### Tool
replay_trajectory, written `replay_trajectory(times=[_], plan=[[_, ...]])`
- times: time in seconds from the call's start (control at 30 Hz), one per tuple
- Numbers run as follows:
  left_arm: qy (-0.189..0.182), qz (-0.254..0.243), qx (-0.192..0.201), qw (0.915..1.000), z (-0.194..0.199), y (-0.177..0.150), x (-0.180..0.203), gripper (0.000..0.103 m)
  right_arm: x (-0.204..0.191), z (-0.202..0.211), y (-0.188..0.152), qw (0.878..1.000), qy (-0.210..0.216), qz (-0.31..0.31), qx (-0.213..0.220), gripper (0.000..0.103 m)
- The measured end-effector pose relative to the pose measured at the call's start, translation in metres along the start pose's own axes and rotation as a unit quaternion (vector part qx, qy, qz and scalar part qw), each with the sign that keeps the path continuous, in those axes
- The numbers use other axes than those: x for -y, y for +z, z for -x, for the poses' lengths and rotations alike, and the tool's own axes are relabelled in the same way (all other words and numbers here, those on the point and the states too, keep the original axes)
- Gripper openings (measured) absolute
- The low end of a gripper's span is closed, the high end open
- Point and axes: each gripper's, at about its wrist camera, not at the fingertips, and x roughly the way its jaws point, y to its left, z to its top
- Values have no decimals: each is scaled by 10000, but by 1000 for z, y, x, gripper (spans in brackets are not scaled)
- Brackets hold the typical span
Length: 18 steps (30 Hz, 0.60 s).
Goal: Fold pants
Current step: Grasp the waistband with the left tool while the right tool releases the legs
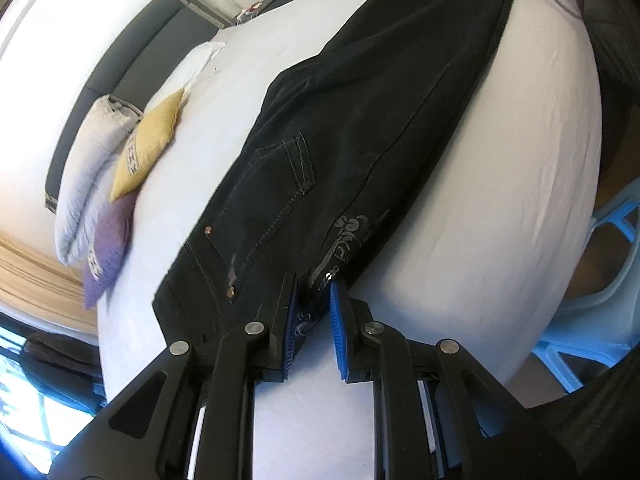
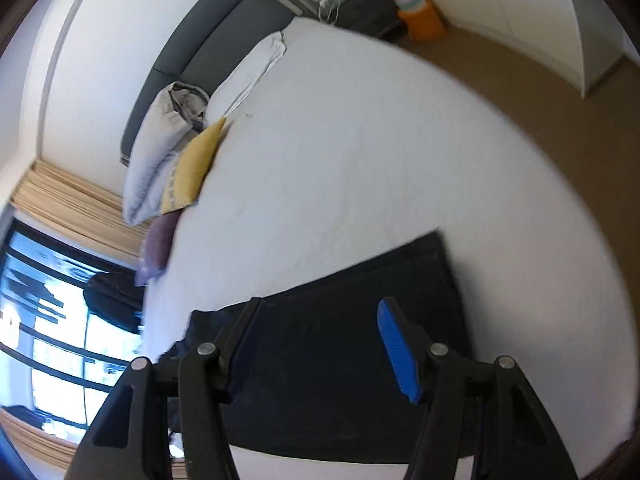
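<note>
White bedsheet stretches bare from the long black denim pants toward the pillows at the headboard edge; the pants lie along the opposite edge. Left gripper points along them, pads pinching the printed waistband corner. Right gripper hovers over the dark cloth, jaws spread wide, holding nothing.
</note>
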Motion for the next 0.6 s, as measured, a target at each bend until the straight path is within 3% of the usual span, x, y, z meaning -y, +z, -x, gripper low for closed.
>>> replay_trajectory(times=[0.07,0.13,0.17,0.23,0.37,0.43,0.5,0.6], plan=[[-40,21,-109,9999,-8,-4,3,28,16,-17,-14,9992,-59,-188,-357,63],[83,17,-258,9996,-23,-11,5,44,47,-35,-39,9944,-463,-483,-812,56],[143,53,-265,9995,-29,-15,4,44,52,-33,-47,9954,-441,-459,-722,48],[263,252,-266,9990,-33,-20,-1,44,54,-19,-58,9971,-375,-405,-521,48],[527,503,-426,9964,-38,-28,-10,44,36,-10,-69,9950,-528,-415,-745,50],[589,477,-487,9959,-34,-31,-9,44,16,-8,-66,9971,-290,-213,-667,50],[607,401,-408,9965,-19,-34,-4,45,-6,-6,-64,9986,167,10,-504,61],[507,574,-292,9966,4,-44,0,52,-22,-21,-65,9972,531,267,-447,70]])
